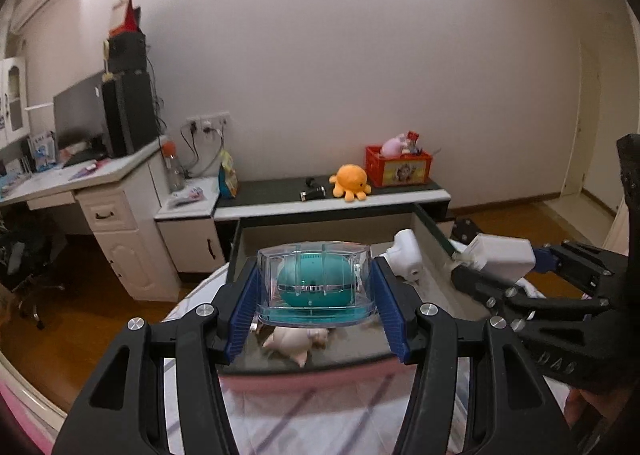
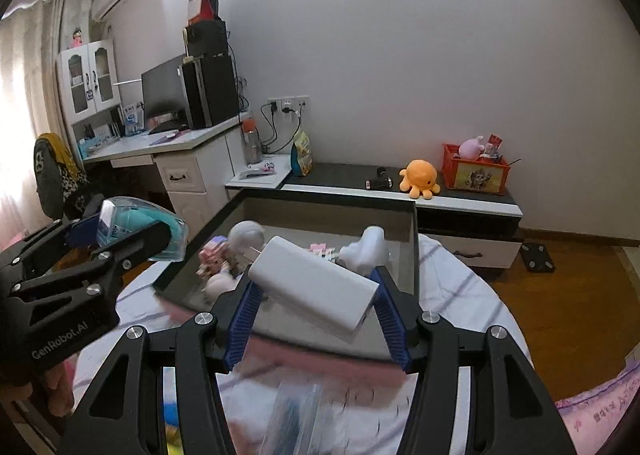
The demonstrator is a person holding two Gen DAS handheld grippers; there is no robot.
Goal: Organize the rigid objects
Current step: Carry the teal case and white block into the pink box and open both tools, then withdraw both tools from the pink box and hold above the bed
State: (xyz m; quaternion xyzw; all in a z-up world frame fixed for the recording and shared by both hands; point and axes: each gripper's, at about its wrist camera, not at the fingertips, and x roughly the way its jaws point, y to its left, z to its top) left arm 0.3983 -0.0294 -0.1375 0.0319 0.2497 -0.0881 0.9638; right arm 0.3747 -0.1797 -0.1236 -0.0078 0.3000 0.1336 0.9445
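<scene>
Over the bed, a dark box with low walls lies on the striped sheet, and both tongs hang near it with something in each.

The left tongs are closed on a clear case with a teal egg shape inside. The blue pads press on its two short sides. In the left view the case hangs above the near part of the box. In the right view it sits off to the left of the box rim, so I cannot tell just where it is.

The right tongs are closed on a white block, held a bit tilted. It hangs above the near edge of the box.

Inside the box there are already some white toys and a small pink thing.

I think the step now is carrying: two hard things are up in the air and ready to go in.

Next, each thing needs a bare spot on the box floor. The case should come down flat, away from the pale toy under it. The white block should be turned level first, then set down slowly before the tongs let go.
</scene>
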